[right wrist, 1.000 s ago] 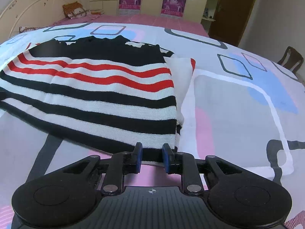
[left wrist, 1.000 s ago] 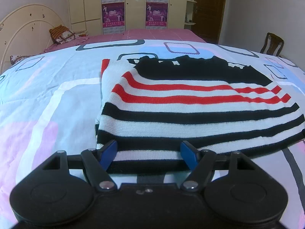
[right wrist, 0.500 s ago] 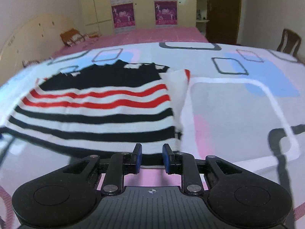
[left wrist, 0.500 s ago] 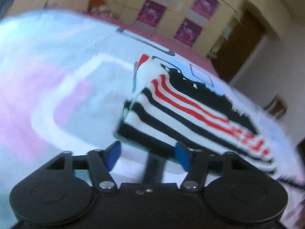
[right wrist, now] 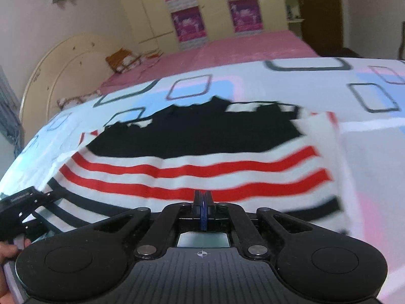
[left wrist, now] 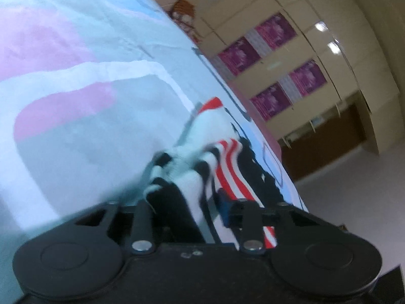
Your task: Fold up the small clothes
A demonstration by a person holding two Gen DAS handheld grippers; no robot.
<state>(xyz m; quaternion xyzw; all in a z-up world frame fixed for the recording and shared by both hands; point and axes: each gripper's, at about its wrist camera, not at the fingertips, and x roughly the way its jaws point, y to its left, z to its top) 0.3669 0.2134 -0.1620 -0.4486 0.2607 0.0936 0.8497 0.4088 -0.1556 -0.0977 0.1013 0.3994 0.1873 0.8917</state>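
Right claw [right wrist: 202, 202]: fingers pressed together, apparently pinching the near hem of the striped sweater [right wrist: 202, 157], though the hem itself is hidden. Left claw [left wrist: 187, 202]: bunched hem sits between its fingers; whether it is clamped cannot be told. The sweater lies on the bed [right wrist: 367, 152]. Judged step: lifting the hem. Next: carry it evenly toward the collar.

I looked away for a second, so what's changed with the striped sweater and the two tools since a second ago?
The right tool has closed its fingers, apparently pinching the striped sweater at its near hem. The left tool tilted sharply and pushed into the sweater's corner, which now bunches between its fingers. The bedspread stays put.
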